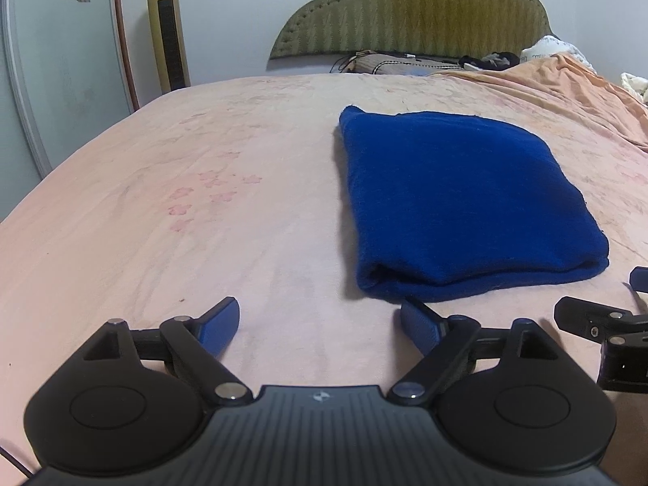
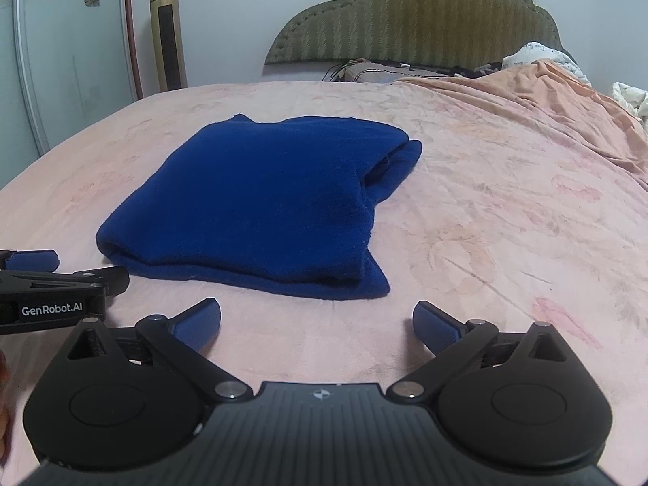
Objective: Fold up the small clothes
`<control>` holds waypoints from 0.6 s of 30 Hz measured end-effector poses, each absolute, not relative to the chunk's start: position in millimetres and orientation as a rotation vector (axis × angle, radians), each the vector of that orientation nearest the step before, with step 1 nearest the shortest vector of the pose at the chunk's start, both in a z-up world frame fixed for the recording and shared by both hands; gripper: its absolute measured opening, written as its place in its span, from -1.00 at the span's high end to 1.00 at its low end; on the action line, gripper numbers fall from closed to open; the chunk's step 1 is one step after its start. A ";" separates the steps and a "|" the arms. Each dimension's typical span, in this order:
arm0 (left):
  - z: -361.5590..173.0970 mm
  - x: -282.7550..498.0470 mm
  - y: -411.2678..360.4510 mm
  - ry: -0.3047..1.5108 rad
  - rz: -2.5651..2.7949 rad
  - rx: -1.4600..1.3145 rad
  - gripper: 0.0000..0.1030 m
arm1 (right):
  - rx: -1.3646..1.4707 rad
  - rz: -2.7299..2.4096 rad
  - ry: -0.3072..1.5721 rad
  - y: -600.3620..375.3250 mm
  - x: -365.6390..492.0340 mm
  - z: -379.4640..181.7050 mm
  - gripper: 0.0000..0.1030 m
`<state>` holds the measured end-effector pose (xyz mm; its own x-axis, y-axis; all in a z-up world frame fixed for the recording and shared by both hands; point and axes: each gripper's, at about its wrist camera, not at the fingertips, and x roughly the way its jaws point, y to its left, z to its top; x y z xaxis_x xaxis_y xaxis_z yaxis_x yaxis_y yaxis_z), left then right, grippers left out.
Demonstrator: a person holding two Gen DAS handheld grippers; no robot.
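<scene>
A dark blue garment (image 1: 457,198) lies folded into a thick rectangle on the pink bedsheet (image 1: 162,210). My left gripper (image 1: 320,320) hovers just in front of its near left corner, open, with nothing between the blue pads. In the right wrist view the same blue garment (image 2: 259,202) sits ahead and to the left, with a lower layer sticking out along its right side. My right gripper (image 2: 316,320) stands wide open over bare sheet (image 2: 486,222) just short of the garment's near edge. Each gripper shows at the edge of the other's view.
A green padded headboard (image 1: 413,12) rises at the far end, with a patterned pillow (image 1: 384,65) and dark items below it. A rumpled orange blanket (image 2: 546,97) covers the far right. A gold tower fan (image 1: 168,28) and a white wardrobe (image 1: 60,65) stand left.
</scene>
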<state>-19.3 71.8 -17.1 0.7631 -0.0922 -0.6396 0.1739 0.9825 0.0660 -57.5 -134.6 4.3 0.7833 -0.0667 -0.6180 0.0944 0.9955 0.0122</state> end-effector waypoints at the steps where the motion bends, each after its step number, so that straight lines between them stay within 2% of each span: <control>1: -18.0 -19.8 72.0 0.683 -0.141 0.121 -0.74 | 0.040 -0.088 0.663 -133.5 -57.6 4.4 -0.99; 5: -23.4 -21.5 71.9 0.673 -0.121 0.108 -0.93 | 0.022 -0.114 0.661 -131.4 -54.7 1.9 -0.99; 8: -26.2 -20.7 71.8 0.673 -0.114 0.107 -1.00 | 0.000 -0.136 0.670 -129.8 -51.9 -5.2 -1.00; 18: -29.2 -18.9 75.9 0.681 -0.123 0.086 -1.00 | -0.001 -0.142 0.675 -129.3 -43.8 -13.0 -1.00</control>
<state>-18.9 75.9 -29.2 0.7699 -0.0852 -0.6324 0.1412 0.9892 0.0386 -43.8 -129.3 -13.0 0.7712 -0.1312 -0.6230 0.1303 0.9904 -0.0472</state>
